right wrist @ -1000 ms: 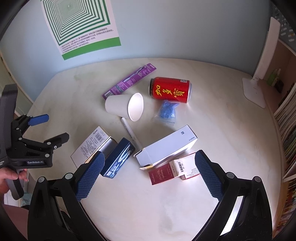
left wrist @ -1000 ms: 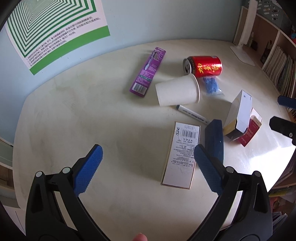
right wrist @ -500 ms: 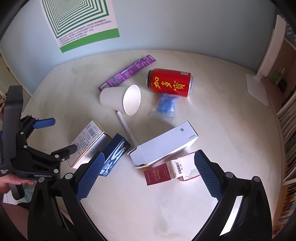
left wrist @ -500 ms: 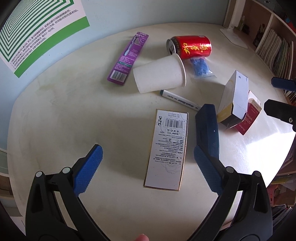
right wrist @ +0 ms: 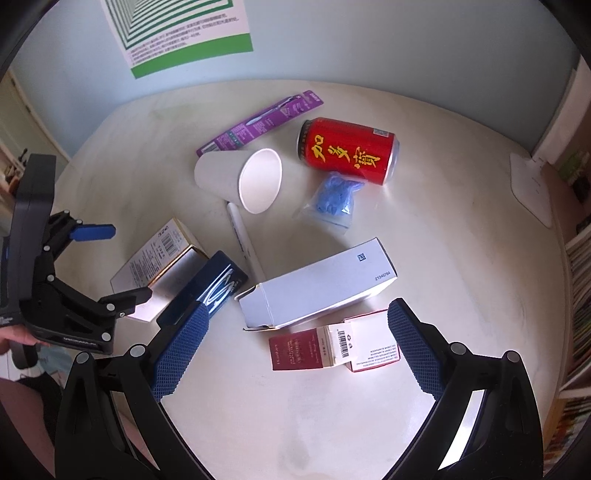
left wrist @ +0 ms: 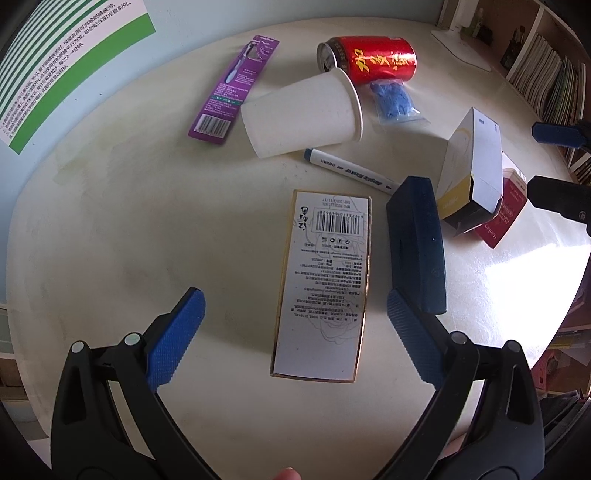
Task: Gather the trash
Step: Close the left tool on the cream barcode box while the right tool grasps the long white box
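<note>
Trash lies on a round cream table (left wrist: 110, 229). A white gold-edged box (left wrist: 325, 280) lies just ahead of my open, empty left gripper (left wrist: 291, 328); it also shows in the right wrist view (right wrist: 155, 258). A dark blue box (left wrist: 417, 243) lies beside it. My open, empty right gripper (right wrist: 295, 347) hovers over a red-and-white carton (right wrist: 332, 347) and a long white box (right wrist: 317, 288). Farther off lie a paper cup (right wrist: 240, 179), a red can (right wrist: 347, 151), a blue bag (right wrist: 334, 199), a white marker (right wrist: 243, 236) and a purple toothbrush pack (right wrist: 258, 123).
A white lamp base (right wrist: 532, 192) stands at the table's far right. Bookshelves (left wrist: 546, 70) line the right side. A green-striped poster (right wrist: 177, 29) hangs on the blue wall behind the table. The table's near edge is just below both grippers.
My left gripper has moved forward and down toward the white gold-edged box, which now lies nearly between its fingers. My right gripper has moved closer over the cartons. Both stay open.
</note>
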{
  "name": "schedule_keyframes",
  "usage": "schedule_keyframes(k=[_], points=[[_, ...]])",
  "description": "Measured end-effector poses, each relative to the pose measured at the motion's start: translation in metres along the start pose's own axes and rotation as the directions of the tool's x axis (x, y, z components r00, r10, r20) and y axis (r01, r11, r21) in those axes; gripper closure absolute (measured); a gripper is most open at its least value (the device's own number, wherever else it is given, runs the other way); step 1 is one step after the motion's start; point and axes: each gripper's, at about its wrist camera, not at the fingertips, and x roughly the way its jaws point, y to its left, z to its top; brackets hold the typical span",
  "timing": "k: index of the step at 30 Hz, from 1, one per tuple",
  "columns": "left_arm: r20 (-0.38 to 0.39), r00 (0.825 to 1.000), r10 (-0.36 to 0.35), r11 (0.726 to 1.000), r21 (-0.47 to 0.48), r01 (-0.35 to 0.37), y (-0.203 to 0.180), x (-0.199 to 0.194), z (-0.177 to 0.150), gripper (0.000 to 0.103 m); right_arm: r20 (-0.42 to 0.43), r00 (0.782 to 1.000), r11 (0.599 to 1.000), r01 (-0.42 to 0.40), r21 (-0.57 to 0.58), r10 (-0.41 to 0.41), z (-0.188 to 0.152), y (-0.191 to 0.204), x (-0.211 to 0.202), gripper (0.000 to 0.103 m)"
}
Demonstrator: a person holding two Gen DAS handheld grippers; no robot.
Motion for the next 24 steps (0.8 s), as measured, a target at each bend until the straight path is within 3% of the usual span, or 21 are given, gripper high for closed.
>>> schedule_keyframes(k=[6,12,24], points=[[-0.025,1.000,-0.001,0.999,0.041,0.002,-0.004,0.008,0.005,0.008,-0.039,0.999,0.985,0.007,-0.175,-0.014,0.004,-0.004,0.006,0.007],[-0.069,0.998,-0.010,0.998,0.056,0.014,-0.007,0.020,0.008,0.012,-0.069,0.996,0.928,0.025,-0.371,-0.055,0.006,-0.009,0.017,0.007],[-0.126,0.992,-0.025,0.999,0.035,0.030,-0.010,0.037,0.022,0.013,-0.100,0.994,0.840,-0.023,-0.542,-0.037,0.016,-0.008,0.038,0.007]])
